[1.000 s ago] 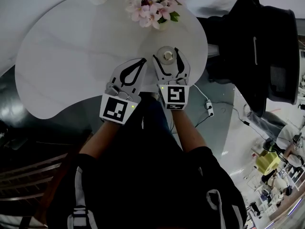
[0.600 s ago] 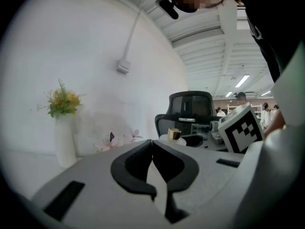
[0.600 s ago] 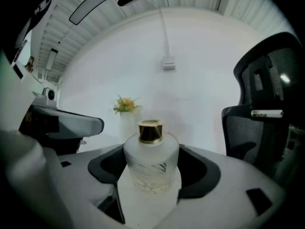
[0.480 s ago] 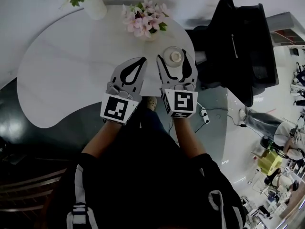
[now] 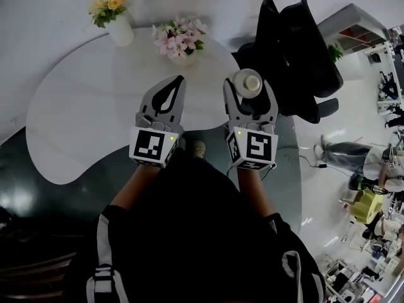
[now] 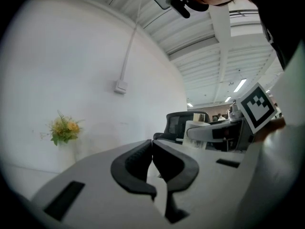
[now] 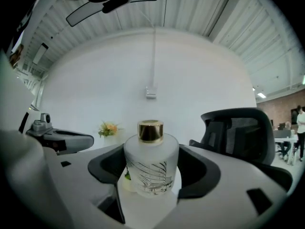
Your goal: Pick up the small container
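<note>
The small container (image 5: 247, 82) is a frosted white bottle with a gold cap, and it stands upright between the jaws of my right gripper (image 5: 247, 84). The right gripper view shows the container (image 7: 151, 168) clamped on both sides by the black pads, held in the air with the wall behind it; my right gripper (image 7: 152, 171) is shut on it. In the head view the container hangs by the right edge of the white table (image 5: 82, 112). My left gripper (image 5: 178, 81) hovers over the table with its jaws shut on nothing; its tips (image 6: 152, 145) meet.
A white vase of yellow flowers (image 5: 112, 14) and a pot of pink flowers (image 5: 178, 38) stand at the table's far side. A black office chair (image 5: 297, 49) is close to the right of the held container. Dark floor lies below the table's near edge.
The right gripper has moved rightwards and up with the container in it, from over the tabletop to the table's right edge. The left gripper has stayed shut and hardly moved.
</note>
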Motion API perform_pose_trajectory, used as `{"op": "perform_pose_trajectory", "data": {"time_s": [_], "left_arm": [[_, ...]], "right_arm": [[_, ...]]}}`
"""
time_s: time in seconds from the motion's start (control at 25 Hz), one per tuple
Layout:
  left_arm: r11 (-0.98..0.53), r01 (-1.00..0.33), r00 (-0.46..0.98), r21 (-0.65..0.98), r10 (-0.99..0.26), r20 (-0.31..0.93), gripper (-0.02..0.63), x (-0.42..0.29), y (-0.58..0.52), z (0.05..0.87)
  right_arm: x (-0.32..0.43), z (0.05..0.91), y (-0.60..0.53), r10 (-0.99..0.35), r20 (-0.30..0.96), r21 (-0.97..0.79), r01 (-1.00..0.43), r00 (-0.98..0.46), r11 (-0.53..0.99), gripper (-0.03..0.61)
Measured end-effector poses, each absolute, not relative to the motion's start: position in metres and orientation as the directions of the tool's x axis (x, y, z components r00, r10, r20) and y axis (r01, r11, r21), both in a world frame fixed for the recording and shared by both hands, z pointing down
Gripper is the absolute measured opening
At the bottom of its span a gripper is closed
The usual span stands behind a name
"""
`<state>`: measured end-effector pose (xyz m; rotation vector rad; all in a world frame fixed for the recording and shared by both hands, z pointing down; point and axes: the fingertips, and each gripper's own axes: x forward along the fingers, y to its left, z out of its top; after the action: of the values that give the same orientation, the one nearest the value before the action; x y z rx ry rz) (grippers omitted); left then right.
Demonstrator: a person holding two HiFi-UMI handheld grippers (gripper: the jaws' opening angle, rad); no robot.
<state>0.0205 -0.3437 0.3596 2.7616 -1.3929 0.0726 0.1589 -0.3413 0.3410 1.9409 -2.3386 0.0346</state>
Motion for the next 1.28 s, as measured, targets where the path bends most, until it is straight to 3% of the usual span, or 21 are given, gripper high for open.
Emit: {"op": "perform_pose_trajectory", "data": {"time_s": [0.4, 1.28], "left_arm": [[-0.625, -0.78, 0.624, -0.015, -0.78, 0.044, 0.009, 0.029, -0.318, 0.34], [-0.625, -0.78, 0.624, -0.025, -0.78, 0.041, 0.009, 0.041, -0.303, 0.34]], "right_arm": [[0.183, 0.327, -0.294, -0.992, 0.083, 0.057, -0.994, -0.091, 0.096, 0.333], [0.188, 0.346, -0.287, -0.982, 0.123, 0.018, -0.989, -0.14, 0.144, 0.333]]}}
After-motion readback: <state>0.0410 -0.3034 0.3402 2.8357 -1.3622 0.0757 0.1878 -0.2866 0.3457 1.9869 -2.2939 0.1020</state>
